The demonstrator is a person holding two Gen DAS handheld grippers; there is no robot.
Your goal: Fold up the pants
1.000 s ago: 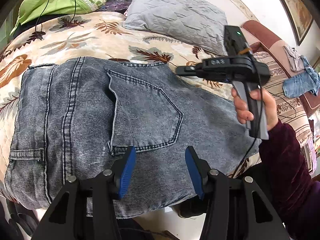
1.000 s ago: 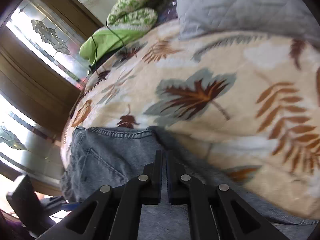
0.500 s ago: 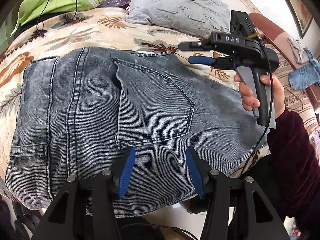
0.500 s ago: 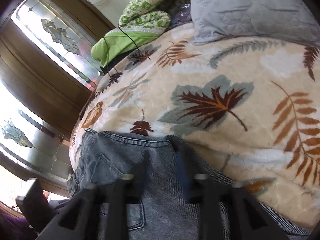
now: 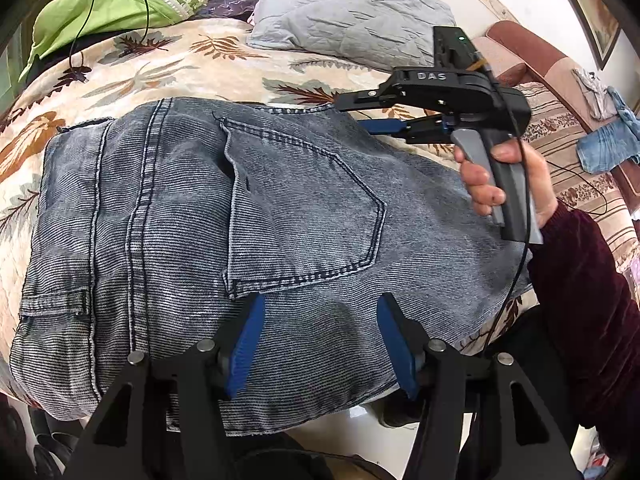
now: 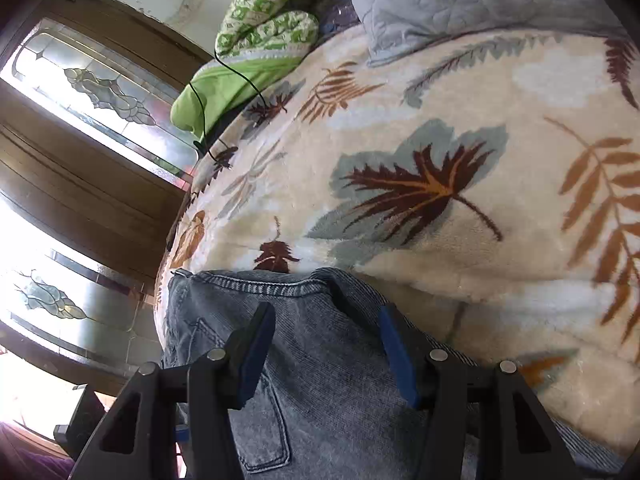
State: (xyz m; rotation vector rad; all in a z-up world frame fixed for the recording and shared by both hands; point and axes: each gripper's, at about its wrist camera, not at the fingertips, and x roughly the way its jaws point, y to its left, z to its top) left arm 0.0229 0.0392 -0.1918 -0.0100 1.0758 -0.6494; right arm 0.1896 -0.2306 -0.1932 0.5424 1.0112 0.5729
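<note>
1 folded pants (image 5: pixel 208 216) on blanket (image 6: pixel 460 152) – 2 grippers: left (image 5: pixel 320 344) jaws widening, right (image 6: pixel 328 344) narrowing, both empty.

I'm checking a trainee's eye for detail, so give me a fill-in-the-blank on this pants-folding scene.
1. The jeans lie on a blanket printed with ____.
2. The pads of the left gripper are ____ in colour.
3. Between the jaws of the right gripper there is ____.
4. The pillow is ____.

Missing: leaves; blue; nothing; grey
</note>
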